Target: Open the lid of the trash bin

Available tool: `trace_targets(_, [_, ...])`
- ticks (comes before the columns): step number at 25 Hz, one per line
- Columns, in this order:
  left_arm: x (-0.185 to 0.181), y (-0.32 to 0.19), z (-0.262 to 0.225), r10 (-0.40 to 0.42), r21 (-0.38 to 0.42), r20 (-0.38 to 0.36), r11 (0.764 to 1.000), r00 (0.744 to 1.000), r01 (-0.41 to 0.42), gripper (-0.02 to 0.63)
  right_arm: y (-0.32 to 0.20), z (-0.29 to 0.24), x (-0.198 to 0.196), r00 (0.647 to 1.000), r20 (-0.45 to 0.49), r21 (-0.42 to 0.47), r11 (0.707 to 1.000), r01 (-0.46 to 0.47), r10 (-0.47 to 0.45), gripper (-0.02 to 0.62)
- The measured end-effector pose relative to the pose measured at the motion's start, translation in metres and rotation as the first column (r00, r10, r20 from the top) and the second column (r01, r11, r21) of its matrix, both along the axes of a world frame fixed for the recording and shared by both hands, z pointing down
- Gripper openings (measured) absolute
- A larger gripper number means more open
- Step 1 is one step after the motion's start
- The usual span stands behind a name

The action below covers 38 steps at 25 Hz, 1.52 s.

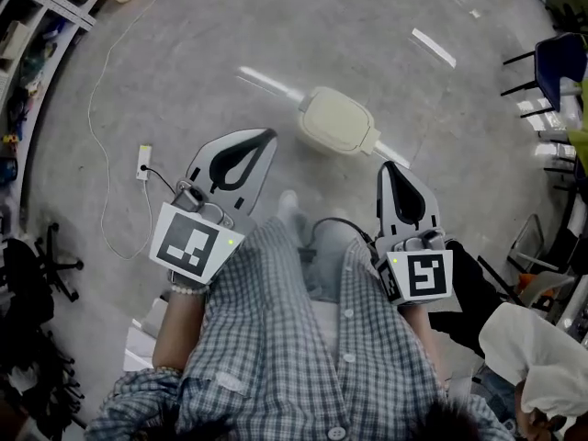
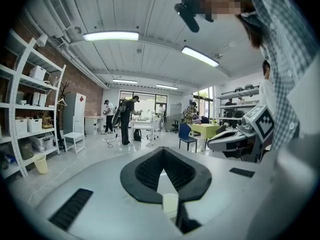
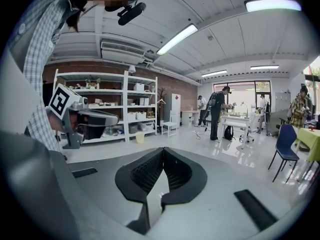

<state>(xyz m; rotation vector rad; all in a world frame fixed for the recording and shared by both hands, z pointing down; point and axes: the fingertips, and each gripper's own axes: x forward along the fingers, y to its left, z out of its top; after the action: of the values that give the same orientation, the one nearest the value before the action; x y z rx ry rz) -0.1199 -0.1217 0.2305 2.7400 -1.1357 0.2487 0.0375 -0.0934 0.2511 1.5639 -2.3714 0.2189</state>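
On the floor, head view: the trash bin (image 1: pixel 335 122) stands ahead of the person's feet with its cream lid down flat, well apart from both tools.
Head view, tongs: the left tongs (image 1: pixel 265 140) and the right tongs (image 1: pixel 389 166) hang in front of the checked shirt. Both point forward towards the bin and neither touches it.
Left gripper view: these tongs (image 2: pixel 163 155) are closed tip to tip with nothing in the hollow between the pads. They look level across the room, so the bin is out of sight.
Right gripper view: these tongs (image 3: pixel 162 154) are likewise pressed together and empty, with no bin in frame.
Step in hand: the approach, as I judge it; the lid is not yet touched.
Next move: probably a reach down and forward, with one pair parted to take the lid's edge or slid under it. I cannot tell which side hinges.
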Motion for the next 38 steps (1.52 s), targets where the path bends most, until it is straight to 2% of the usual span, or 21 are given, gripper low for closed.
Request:
trace_targets(5, [0.010,-0.013,0.021,0.054,-0.046,0.016,0.998,0.998,-0.053,0.005,0.007,0.020,0.010,0.998,0.008,-0.045,0.998,-0.054,0.054,0.018])
trace_targets(12, [0.037,-0.035,0.053,0.094,-0.116,0.034,0.989,0.995,-0.090,0.006,0.004,0.048,0.043,0.991,0.008,-0.106,0.986,-0.129,0.130,0.018])
trace_targets(17, [0.053,-0.051,0.082,0.088,-0.139,0.059,0.987,0.994,-0.079,0.006,0.005,0.076,0.063,0.992,0.022,-0.161,0.980,-0.119,0.124,0.018])
trace_targets(23, [0.064,-0.065,0.130,0.081,-0.183,0.084,0.981,0.993,-0.065,0.005,0.002,0.112,0.066,0.994,0.046,-0.248,0.965,-0.086,0.100,0.018])
trace_targets(32, [0.076,-0.089,0.213,0.117,-0.233,0.140,0.969,0.983,-0.082,0.005,0.002,0.167,0.062,0.997,0.069,-0.281,0.960,-0.011,0.032,0.018])
trace_targets(38, [0.084,-0.107,0.268,0.137,-0.256,0.156,0.962,0.978,-0.094,0.006,0.002,0.198,0.077,0.994,0.077,-0.310,0.950,-0.049,0.077,0.018])
